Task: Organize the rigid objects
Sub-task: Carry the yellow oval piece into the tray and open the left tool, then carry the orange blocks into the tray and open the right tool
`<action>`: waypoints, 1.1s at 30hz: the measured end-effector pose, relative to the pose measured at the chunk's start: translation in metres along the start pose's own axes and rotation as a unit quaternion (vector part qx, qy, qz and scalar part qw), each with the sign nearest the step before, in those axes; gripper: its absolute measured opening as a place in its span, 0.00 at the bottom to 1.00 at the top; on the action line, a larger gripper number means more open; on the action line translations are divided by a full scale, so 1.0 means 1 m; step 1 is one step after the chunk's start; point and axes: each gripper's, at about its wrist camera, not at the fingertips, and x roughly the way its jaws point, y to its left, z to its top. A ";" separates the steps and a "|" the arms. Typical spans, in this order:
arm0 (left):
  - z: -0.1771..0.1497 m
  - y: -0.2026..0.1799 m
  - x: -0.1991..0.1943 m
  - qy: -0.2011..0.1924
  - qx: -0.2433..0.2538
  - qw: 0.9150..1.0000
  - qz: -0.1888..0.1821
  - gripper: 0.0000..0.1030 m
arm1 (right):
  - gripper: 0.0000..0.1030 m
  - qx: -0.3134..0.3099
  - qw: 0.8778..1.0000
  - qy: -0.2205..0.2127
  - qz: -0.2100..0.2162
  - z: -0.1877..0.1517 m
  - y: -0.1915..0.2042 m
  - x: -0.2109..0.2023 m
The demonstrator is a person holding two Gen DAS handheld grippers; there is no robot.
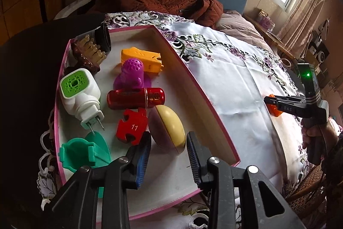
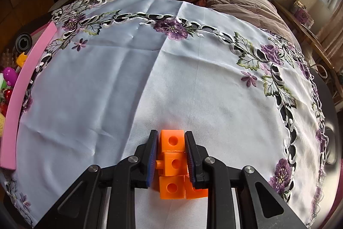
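Right wrist view, nearest first: the right gripper [image 2: 171, 156] is clenched on an orange block piece [image 2: 172, 161] made of joined cubes, its pads pressing both sides low over the embroidered tablecloth [image 2: 193, 70], well apart from the pink-rimmed tray [image 2: 12, 113] at the far left edge. From the left wrist, the left gripper [image 1: 168, 156] hangs released with nothing between its pads, just above the tray [image 1: 214, 117], where a half-ball toy [image 1: 169, 129], a red puzzle piece [image 1: 131, 126], a red cylinder [image 1: 136, 98] and a white plug [image 1: 80, 93] already lie. I judge the step in hand is carrying the block across, which calls for a lift clear of the rim and a set-down on bare tray floor.
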 end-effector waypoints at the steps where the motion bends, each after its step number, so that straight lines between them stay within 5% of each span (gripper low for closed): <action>1: 0.000 0.001 -0.002 -0.002 -0.003 1.000 0.002 0.33 | 0.24 0.000 1.000 0.000 0.000 0.000 0.000 0.000; 14: 0.001 0.021 -0.050 -0.064 -0.039 0.997 0.016 0.34 | 0.24 -0.001 1.000 -0.001 -0.001 0.001 0.000 0.000; 20: -0.001 0.025 -0.062 -0.081 -0.039 0.995 0.050 0.34 | 0.24 0.012 1.000 0.000 0.007 0.001 -0.002 -0.001; 27: -0.003 0.026 -0.070 -0.091 -0.037 0.992 0.076 0.36 | 0.20 0.008 0.997 -0.030 0.068 0.006 0.019 -0.024; 33: -0.005 0.031 -0.076 -0.098 -0.048 0.991 0.077 0.37 | 0.20 -0.037 0.990 -0.073 0.118 0.014 0.079 -0.060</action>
